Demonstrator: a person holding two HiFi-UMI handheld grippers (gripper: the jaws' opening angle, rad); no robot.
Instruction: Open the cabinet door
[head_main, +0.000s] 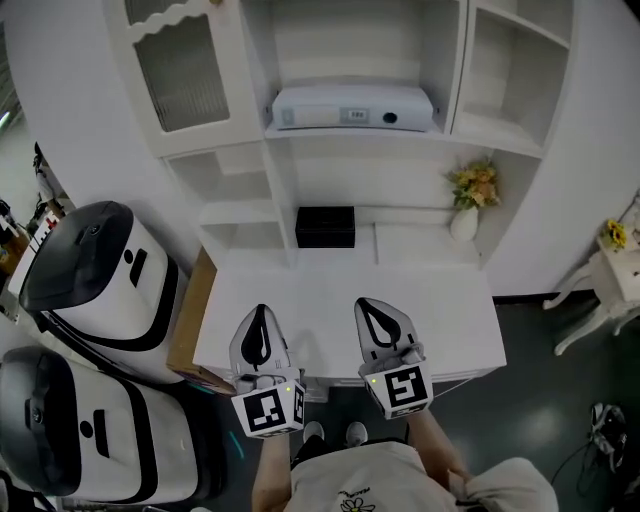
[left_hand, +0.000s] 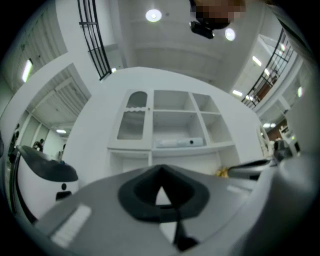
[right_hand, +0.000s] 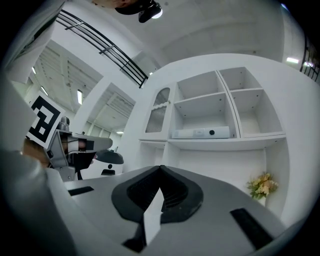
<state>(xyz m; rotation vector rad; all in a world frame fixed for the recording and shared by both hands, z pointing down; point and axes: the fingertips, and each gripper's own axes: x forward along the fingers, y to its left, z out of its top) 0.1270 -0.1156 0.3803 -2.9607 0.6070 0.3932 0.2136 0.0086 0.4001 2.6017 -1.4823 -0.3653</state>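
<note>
The cabinet door is a white frame with a ribbed glass pane, at the upper left of the white wall unit, and it sits closed. It also shows in the left gripper view, cabinet door, and in the right gripper view, cabinet door, far ahead of the jaws. My left gripper and right gripper hover side by side over the near edge of the white desk, well short of the door. Both are shut with nothing between them, the left gripper and the right gripper with their tips touching.
A white device lies on the middle shelf, a black box sits below it, and a vase of yellow flowers stands at the right. Two white-and-black machines crowd the left. A brown board leans against the desk's left side; a white chair stands at the right.
</note>
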